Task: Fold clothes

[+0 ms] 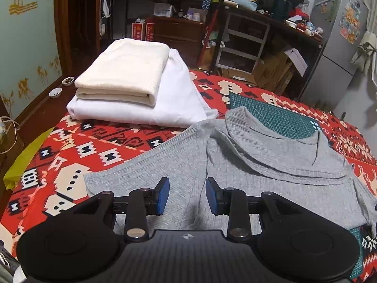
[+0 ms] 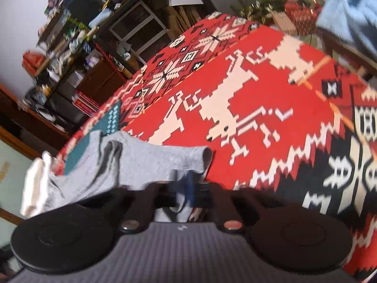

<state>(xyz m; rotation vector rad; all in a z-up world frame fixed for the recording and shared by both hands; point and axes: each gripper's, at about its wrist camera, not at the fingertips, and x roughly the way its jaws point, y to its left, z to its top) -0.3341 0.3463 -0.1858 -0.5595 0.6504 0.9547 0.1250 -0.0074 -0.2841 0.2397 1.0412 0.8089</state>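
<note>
A grey ribbed garment (image 1: 271, 165) lies spread and partly folded over on the red patterned cloth (image 1: 94, 146). My left gripper (image 1: 187, 195) hovers over its near part, blue pads apart with nothing pinched between them. In the blurred right wrist view, my right gripper (image 2: 189, 188) has its blue pads pressed together on an edge of the grey garment (image 2: 146, 162), which drapes up over the fingers and away to the left.
A folded cream cloth (image 1: 124, 70) sits on a folded white one (image 1: 174, 103) at the far left. A green cutting mat (image 1: 271, 115) lies under the garment's far edge. Cluttered shelves (image 1: 245, 40) and a fridge (image 1: 339, 47) stand beyond the red cloth (image 2: 259, 94).
</note>
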